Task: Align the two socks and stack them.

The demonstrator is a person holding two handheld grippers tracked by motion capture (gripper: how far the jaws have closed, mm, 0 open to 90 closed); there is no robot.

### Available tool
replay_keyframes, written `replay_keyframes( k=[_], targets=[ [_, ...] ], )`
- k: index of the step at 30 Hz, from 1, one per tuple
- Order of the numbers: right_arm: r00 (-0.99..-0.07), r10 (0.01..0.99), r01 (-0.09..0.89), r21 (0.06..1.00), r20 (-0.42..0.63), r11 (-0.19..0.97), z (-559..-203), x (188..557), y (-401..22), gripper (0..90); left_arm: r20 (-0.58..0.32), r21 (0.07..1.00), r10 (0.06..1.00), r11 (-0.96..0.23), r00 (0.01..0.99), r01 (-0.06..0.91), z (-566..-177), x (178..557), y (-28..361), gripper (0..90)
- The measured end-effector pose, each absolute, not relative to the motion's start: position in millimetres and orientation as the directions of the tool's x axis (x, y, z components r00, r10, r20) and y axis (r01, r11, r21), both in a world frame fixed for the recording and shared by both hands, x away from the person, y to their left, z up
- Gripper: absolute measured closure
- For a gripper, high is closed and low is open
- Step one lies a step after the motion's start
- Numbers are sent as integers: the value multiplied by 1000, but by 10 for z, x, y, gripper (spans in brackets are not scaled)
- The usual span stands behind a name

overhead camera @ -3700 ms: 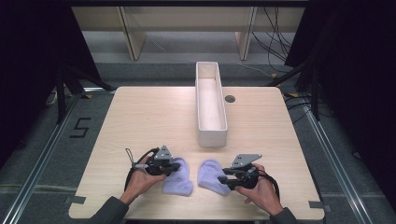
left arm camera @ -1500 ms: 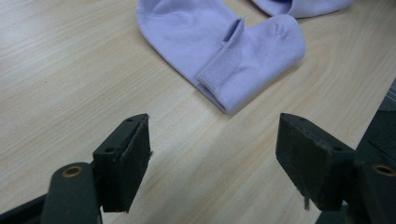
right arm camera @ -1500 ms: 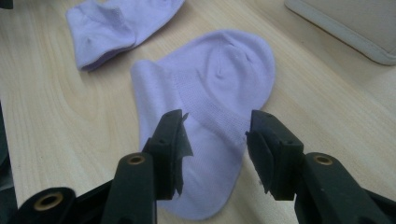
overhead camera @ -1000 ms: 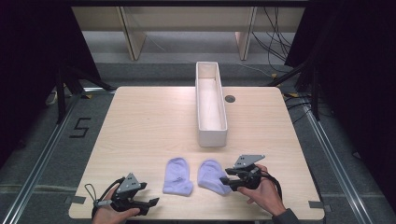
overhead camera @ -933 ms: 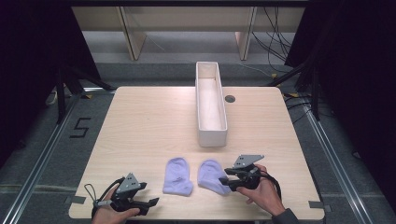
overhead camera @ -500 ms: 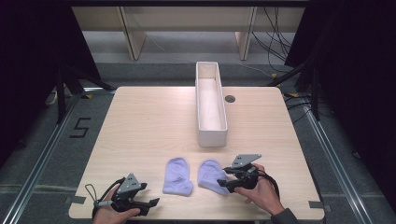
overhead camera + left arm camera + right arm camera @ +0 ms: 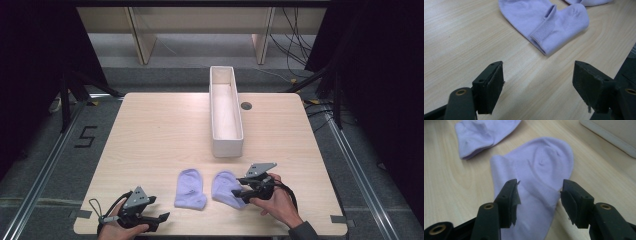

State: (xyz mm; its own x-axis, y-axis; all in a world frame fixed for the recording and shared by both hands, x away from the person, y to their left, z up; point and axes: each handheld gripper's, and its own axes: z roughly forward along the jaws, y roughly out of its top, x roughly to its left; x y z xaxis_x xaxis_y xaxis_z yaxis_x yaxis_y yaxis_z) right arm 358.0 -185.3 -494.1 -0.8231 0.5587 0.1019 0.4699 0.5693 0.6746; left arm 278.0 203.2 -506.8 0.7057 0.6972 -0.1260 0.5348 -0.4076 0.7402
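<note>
The right gripper (image 7: 537, 195) has its jaws, just narrowing, half-open astride the right sock (image 7: 541, 167), pads not pressing, while the left gripper (image 7: 537, 86) gapes wide over bare table (image 7: 454, 37), the left sock (image 7: 544, 17) at 12 o'clock.

"5" on floor (image 7: 85, 136)

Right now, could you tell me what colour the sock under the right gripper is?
Pale lilac, plain; the sock shows best in the right gripper view.
</note>
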Motion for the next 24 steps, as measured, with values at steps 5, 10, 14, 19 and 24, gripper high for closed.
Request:
replay_keyframes(
  k=[5, 10, 14, 19, 24],
  targets=[
    [-828, 553, 468, 663, 96, 584, -4991, 3656, -1848, 489, -129, 741, 698, -405, 705, 536, -5064, 2780, 2027, 247],
    [-820, 560, 483, 662, 114, 573, -5007, 3637, -1828, 550, -127, 742, 692, -409, 711, 531, -5066, 2789, 2026, 247],
    [-834, 541, 464, 665, 106, 585, -5016, 3654, -1834, 618, -135, 747, 693, -398, 708, 532, -5068, 2788, 2017, 247],
    [-854, 512, 433, 679, 98, 593, -4978, 3634, -1841, 810, -122, 740, 693, -413, 710, 531, -5056, 2790, 2028, 247],
    [-875, 481, 380, 695, 56, 611, -4865, 3580, -1827, 874, -131, 746, 689, -405, 712, 529, -5061, 2788, 2021, 247]
  ],
)
